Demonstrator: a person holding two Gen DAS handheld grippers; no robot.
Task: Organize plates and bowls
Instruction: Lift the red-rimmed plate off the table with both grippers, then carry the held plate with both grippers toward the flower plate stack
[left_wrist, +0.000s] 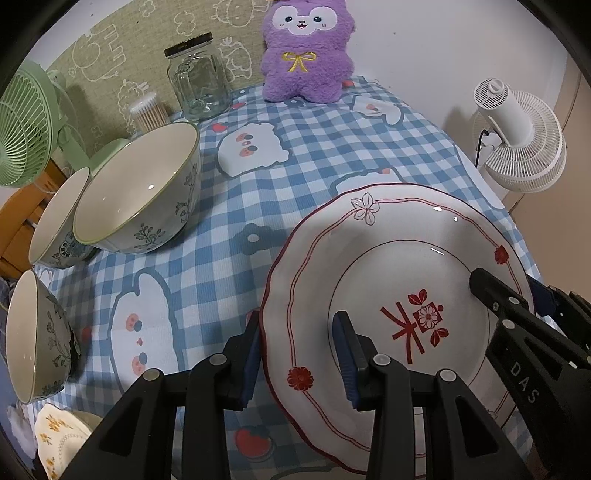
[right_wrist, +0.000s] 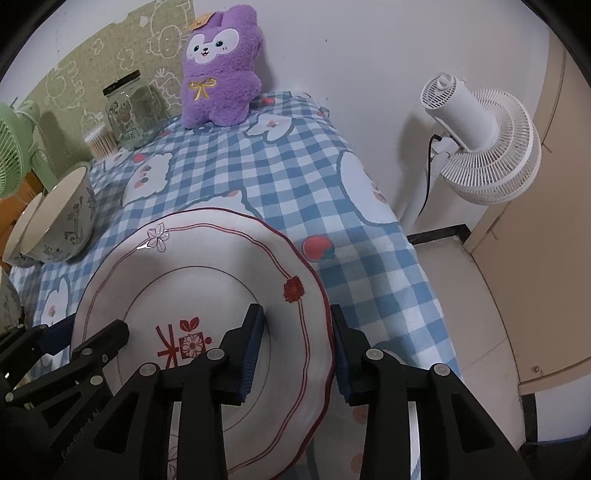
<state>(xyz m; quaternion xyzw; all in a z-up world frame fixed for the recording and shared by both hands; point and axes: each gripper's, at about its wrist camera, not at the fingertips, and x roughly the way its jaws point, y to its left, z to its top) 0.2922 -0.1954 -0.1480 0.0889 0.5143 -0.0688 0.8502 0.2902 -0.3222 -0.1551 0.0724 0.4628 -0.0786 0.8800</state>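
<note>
Right now we have the plate (left_wrist: 388, 280) caught between us on two sides: our left gripper (left_wrist: 299, 354) straddles its scalloped rim on one edge, and our right gripper (right_wrist: 297, 354) straddles the rim on the opposite edge. In each view one blue pad sits over the plate's face and the other sits outside and under the rim, so the rim runs through both sets of jaws. The jaws stand narrow on both sides. Whether the pads truly press on the rim we cannot tell, since a sliver of gap seems to show beside the pads. The plate looks tilted, its far edge higher than the part at our jaws, and it lies over the checked tablecloth (left_wrist: 317, 147).

As for progress, we judge the sorting to be in its early or middle stretch. Beyond and to the left of the left jaws, a large bowl (left_wrist: 140, 195) and a smaller bowl (left_wrist: 59, 218) sit touching each other but not nested, and a third bowl (left_wrist: 37, 339) rests nearer, apart from them. Just beside the left gripper's base, a plate with yellow flowers (left_wrist: 61, 439) peeks in at the corner. So the bowls appear unstacked, and this red-trimmed plate has not yet been set with any other plate; both groupings seem left to do.
</note>
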